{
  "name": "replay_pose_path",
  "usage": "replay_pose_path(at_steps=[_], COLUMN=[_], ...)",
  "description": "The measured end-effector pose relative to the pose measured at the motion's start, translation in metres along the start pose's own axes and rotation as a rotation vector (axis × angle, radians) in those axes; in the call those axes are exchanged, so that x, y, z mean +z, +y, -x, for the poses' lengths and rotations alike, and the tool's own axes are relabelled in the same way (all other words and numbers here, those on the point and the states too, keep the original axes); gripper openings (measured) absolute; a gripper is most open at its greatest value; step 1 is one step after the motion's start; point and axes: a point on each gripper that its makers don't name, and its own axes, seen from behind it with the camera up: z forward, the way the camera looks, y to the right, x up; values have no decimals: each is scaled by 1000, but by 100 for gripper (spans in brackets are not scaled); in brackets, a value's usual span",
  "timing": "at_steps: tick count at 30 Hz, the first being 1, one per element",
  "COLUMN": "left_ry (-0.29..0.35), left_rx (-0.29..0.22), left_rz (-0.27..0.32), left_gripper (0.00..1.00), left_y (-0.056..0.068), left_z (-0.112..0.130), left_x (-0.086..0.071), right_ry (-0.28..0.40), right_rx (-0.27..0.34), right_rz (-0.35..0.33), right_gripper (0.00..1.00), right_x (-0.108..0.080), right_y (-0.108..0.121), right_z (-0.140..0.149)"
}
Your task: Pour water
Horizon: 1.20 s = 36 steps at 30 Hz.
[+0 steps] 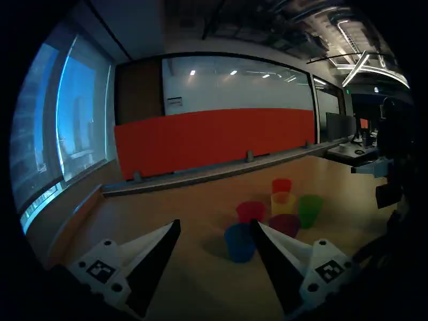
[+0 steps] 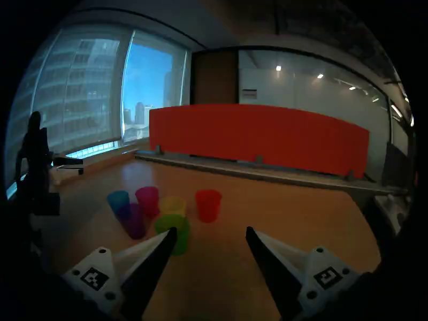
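Note:
Several coloured plastic cups stand clustered on a wooden table (image 1: 176,206). In the left gripper view a blue cup (image 1: 239,242) is nearest, just left of my right finger; behind it stand a pink cup (image 1: 250,211), a purple cup (image 1: 284,224), a yellow cup (image 1: 283,203), a green cup (image 1: 310,209) and a red cup (image 1: 281,185). My left gripper (image 1: 214,223) is open and holds nothing. In the right gripper view the green cup (image 2: 174,230) sits by my left fingertip, and the red cup (image 2: 207,205) stands a little apart. My right gripper (image 2: 210,231) is open and holds nothing.
A red partition (image 1: 214,139) with a low rail runs along the table's far edge. Large windows (image 2: 96,101) line one side. A dark shape (image 1: 393,160), too dim to make out, stands at the right edge of the left gripper view, and another (image 2: 35,160) at the left of the right gripper view.

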Motion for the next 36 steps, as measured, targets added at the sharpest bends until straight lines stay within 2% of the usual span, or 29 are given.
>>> replay_pose_path(at_steps=[5, 12, 21, 27, 32, 36], left_ry=[45, 104, 158, 182, 200, 217], left_rx=[-14, -13, -92, -85, -75, -78], left_rz=[-59, -170, -208, -244, -261, -265], left_gripper=[96, 96, 96, 96, 96, 96], left_y=[-7, -19, -19, -22, -20, -18], left_z=[-5, -10, -7, -8, -8, -9], left_x=[-5, -9, -8, -8, -5, 0], right_ry=[65, 172, 271, 305, 286, 275], right_rx=[18, 51, 32, 49, 100, 116], right_rz=[79, 184, 325, 370, 364, 364], right_gripper=[100, 100, 100, 100, 100, 100], right_x=[-3, -12, -30, -39, -38, -37], right_y=[14, 33, 56, 64, 67, 69], right_z=[-7, -16, -24, -27, -15, -13])
